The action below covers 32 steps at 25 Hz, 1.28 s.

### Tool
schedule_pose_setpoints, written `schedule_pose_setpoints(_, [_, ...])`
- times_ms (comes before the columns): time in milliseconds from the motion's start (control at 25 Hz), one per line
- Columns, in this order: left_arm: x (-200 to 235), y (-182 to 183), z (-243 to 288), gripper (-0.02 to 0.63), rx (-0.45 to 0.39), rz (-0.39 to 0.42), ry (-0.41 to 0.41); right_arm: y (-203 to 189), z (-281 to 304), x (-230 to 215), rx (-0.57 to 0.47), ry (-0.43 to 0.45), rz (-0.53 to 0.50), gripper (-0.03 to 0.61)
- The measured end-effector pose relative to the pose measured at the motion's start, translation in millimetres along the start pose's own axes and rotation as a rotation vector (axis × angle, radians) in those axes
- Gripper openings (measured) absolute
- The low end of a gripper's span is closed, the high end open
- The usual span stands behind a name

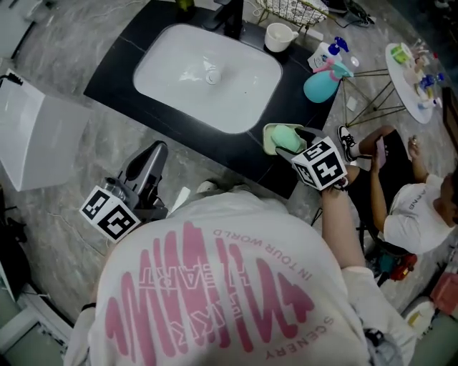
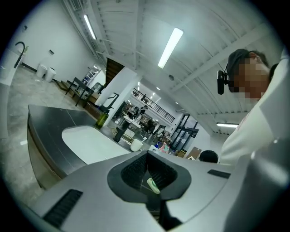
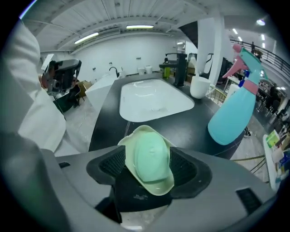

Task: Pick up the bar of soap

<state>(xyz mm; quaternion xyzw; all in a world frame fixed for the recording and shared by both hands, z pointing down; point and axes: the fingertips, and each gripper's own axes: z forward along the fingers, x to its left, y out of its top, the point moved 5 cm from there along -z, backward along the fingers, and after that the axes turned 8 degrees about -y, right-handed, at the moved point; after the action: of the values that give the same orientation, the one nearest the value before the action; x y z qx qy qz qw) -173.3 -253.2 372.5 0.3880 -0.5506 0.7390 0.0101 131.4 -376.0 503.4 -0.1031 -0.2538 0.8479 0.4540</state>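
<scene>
A mint-green bar of soap (image 1: pixel 288 136) (image 3: pixel 152 158) lies in a pale green dish (image 1: pixel 270 139) (image 3: pixel 156 186) on the front right corner of the black counter (image 1: pixel 286 175). My right gripper (image 1: pixel 295 145) (image 3: pixel 148 156) is open, and its jaws stand on either side of the dish with the soap between them. The dish still rests on the counter. My left gripper (image 1: pixel 154 151) (image 2: pixel 146 170) is held low at the left, off the counter, tilted upward. It is shut and holds nothing.
A white basin (image 1: pixel 207 75) fills the counter's middle, with a dark faucet (image 1: pixel 230 18) behind it. A teal spray bottle (image 1: pixel 323 80) (image 3: pixel 233 108) and a white cup (image 1: pixel 278 36) (image 3: pixel 198 87) stand to the right. A person (image 1: pixel 415 204) sits beyond the counter's right end.
</scene>
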Motion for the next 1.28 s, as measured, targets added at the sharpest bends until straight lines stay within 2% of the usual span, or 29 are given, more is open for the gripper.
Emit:
schedule_pose_setpoints(80, [-2.3, 0.6, -0.8, 0.011, -0.006, 0.006, 0.008, -3.4, 6.6, -0.1, 0.062, 0.005, -0.034, 0.296])
schedule_pose_setpoints(280, [-2.3, 0.1, -3.9, 0.011, -0.010, 0.010, 0.023, -2.3, 20.9, -3.5, 0.160, 0.040, -0.012, 0.304])
schedule_pose_setpoints(400, [-1.4, 2.6, -5.3, 0.011, -0.014, 0.016, 0.025, -0.3, 24.9, -3.2, 0.253, 0.031, -0.043, 0.304])
schedule_pose_setpoints(560, [2.6, 5.4, -8.6, 0.011, -0.026, 0.016, 0.025, 1.9, 28.4, -1.5, 0.309, 0.013, -0.047, 0.305])
schedule_pose_setpoints(680, [6.8, 4.8, -9.4, 0.011, -0.027, 0.008, 0.017, 3.1, 29.7, -2.0, 0.329, 0.004, -0.026, 0.305])
schedule_pose_setpoints(920, [14.5, 11.3, -3.7, 0.011, -0.024, 0.007, -0.030, 8.1, 27.7, 1.7, 0.296, 0.010, -0.100, 0.300])
schedule_pose_setpoints(1280, [22.0, 16.0, 13.7, 0.011, 0.008, 0.007, -0.105, 10.2, 15.6, 5.1, 0.245, -0.053, 0.007, 0.284])
